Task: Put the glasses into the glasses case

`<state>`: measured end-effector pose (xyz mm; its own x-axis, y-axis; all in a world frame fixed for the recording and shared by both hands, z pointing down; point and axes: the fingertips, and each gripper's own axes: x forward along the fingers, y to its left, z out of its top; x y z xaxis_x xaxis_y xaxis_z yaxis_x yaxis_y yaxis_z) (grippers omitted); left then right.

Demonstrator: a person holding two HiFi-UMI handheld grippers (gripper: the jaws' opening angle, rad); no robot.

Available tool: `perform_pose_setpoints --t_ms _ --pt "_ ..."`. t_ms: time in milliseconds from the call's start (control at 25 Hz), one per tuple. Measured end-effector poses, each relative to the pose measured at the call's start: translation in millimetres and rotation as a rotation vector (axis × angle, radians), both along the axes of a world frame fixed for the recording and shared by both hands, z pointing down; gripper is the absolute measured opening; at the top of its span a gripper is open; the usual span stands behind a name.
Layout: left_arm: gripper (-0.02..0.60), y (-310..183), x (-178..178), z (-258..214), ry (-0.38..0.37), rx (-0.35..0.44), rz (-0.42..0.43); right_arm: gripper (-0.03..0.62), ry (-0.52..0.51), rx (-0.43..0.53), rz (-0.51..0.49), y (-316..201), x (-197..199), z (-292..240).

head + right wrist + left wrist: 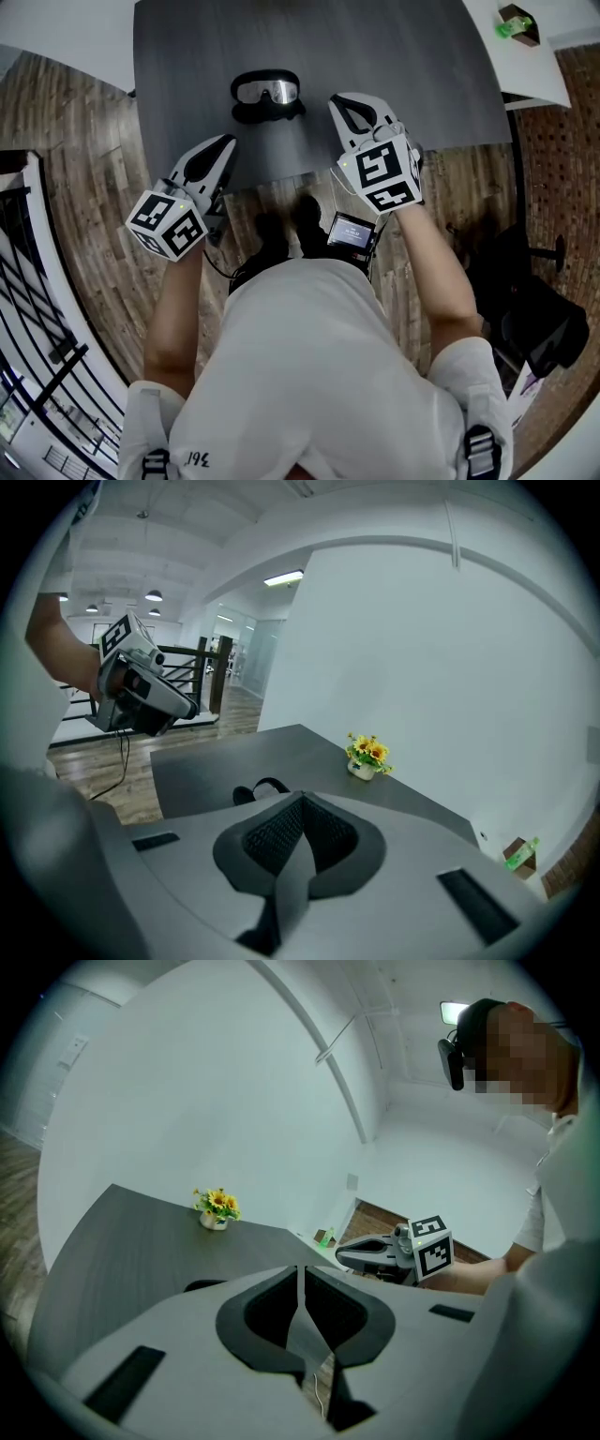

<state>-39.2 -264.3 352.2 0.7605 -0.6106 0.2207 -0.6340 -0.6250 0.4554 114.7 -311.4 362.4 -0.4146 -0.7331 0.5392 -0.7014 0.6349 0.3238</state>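
The glasses [267, 91], black-framed with clear lenses, lie on the dark grey table [187, 84] near its front edge, on top of something black that may be the case. My left gripper [228, 141] hovers at the table's edge, left of and nearer than the glasses, shut and holding nothing. My right gripper [337, 98] is just right of the glasses, also shut and holding nothing. In the left gripper view the jaws [300, 1267] meet, and the glasses [202, 1285] peek out behind them. The right gripper view shows its gripper [300, 797] shut, the glasses [258, 789] just beyond.
A small pot of yellow flowers [366, 757] stands at the table's far side. A green item [514, 23] sits on a white table [534, 66] at the right. Wooden floor and a black railing [37, 281] lie to the left.
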Motion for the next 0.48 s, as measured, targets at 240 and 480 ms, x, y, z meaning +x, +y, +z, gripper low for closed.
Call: perform_pose_setpoints --t_ms 240,480 --pt "0.034 14.8 -5.6 -9.4 0.010 0.003 -0.025 0.011 -0.060 -0.011 0.010 15.8 -6.9 -6.5" --pt "0.034 34.2 -5.4 -7.3 0.020 -0.019 -0.038 0.011 -0.127 -0.022 0.051 33.1 -5.0 -12.4"
